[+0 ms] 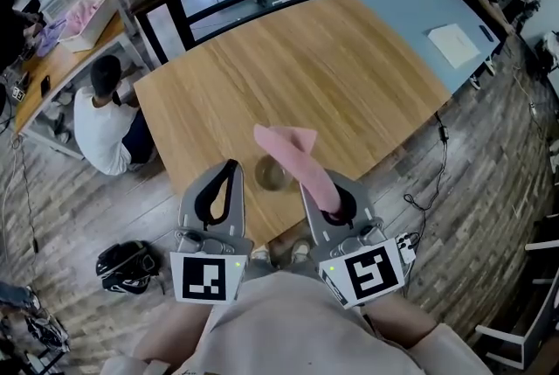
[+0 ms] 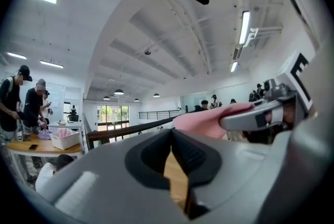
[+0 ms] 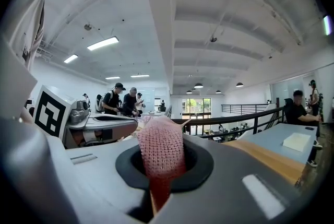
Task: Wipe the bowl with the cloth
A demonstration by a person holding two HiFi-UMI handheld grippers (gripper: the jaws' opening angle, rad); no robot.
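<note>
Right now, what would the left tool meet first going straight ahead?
Nothing close: left tool points level over the table, left of the bowl. Probably the far railing; depth unclear.

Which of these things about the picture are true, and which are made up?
1. The right tool is holding the pink cloth. True.
2. The left tool is gripping the bowl. False: that tool is shut on nothing, and the bowl is apart from it.
3. The bowl sits on the wooden table, between the two tools. True.
4. The cloth lies flat inside the bowl. False: it sticks up out of the right tool, above the bowl.
</note>
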